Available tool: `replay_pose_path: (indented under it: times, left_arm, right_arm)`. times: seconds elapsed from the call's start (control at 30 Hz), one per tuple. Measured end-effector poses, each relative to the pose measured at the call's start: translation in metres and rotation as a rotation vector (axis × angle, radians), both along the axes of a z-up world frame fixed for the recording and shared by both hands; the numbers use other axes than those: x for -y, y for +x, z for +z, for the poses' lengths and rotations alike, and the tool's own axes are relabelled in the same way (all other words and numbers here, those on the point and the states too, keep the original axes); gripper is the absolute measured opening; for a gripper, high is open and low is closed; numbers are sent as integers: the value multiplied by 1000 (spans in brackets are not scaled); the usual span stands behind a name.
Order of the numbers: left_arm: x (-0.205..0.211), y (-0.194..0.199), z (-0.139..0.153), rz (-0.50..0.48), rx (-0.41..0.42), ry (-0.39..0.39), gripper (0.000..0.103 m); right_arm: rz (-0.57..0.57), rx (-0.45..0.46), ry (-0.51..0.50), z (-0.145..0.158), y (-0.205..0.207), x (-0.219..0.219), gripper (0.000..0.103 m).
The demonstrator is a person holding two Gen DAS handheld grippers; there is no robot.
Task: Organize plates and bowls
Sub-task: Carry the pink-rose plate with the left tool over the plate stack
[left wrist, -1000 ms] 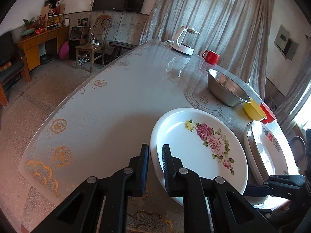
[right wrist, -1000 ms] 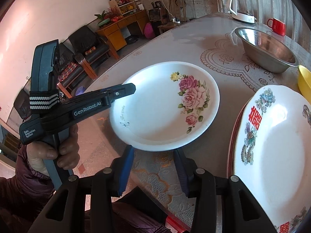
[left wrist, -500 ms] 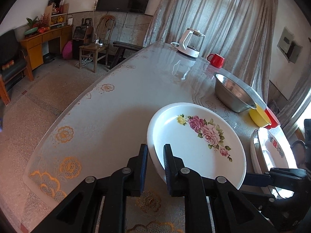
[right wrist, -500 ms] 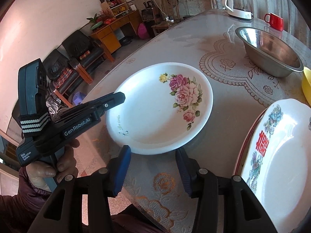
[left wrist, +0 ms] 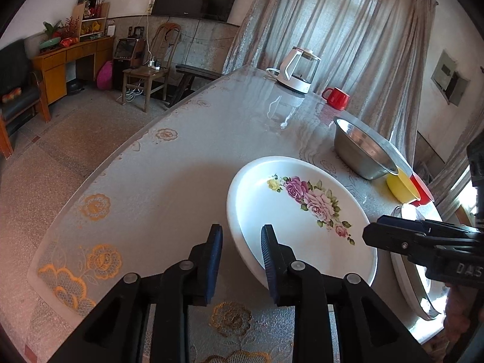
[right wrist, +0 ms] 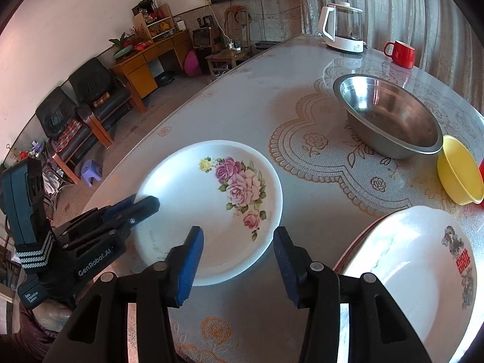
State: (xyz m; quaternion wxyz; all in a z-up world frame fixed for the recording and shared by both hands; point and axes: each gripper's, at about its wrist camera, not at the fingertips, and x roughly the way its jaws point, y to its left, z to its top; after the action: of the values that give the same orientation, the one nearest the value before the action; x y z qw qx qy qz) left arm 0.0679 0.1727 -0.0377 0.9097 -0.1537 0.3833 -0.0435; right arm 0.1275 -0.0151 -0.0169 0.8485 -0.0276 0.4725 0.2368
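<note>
Left gripper point(left wrist: 241, 249) parted, straddling the near rim of the rose plate point(left wrist: 302, 220), pads apparently clear of the rim. Right gripper point(right wrist: 237, 260) spread wide, empty, hovering over the plate's near edge. Plate flat on the table point(right wrist: 302, 115), round, rose spray running diagonally toward the steel bowl point(right wrist: 390, 118). Steel bowl upright, nothing inside. Just beside it, yellow bowl point(right wrist: 459, 172) tipped on its side. Nearer right, white plate with red characters point(right wrist: 423, 266) atop a stack.
</note>
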Motion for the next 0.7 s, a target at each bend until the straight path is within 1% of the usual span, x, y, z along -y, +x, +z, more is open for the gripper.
replay_pose_path:
  times: [0.17,0.2,0.23,0.3,0.33,0.4,0.43,0.47,0.53,0.6,0.7]
  left_arm:
    - [0,2,-2,6,-12,-34,28]
    - [0,1,-2,6,-11,-32,28]
    - [2,2,-2,1,-11,-26,28]
    - [5,2,-2,-13,-12,-19,26]
    - [8,2,-2,-16,-10,-10,25]
    - [11,1,-2,-14,-2,15,25]
    - [10,2,-2,-12,-1,6,25]
    - [9,2,-3,-10,-1,-7,25]
    - [8,5,-4,-8,-11,-13,25]
    - [12,5,-3,-3,-16,17,25]
    - [13,3,-3,10,-15,25,25]
  right_arm:
    - [-27,-45,-29,-17,31,0,48]
    - [-33,-58,-34,-21,35,-1,48]
    - [-29,-43,-43,-22,36,-2,47]
    - [-11,-76,-19,-26,40,-5,46]
    - [-8,-79,-24,-27,40,-8,44]
    - [6,-37,-78,-27,36,-15,41]
    - [10,-19,-98,-27,34,-16,36]
    - [16,-8,-104,-27,33,-16,36]
    - [30,-11,-97,-27,35,-14,36]
    - [33,-29,-73,-27,42,-12,37]
    - [27,-11,-84,-27,42,-14,36]
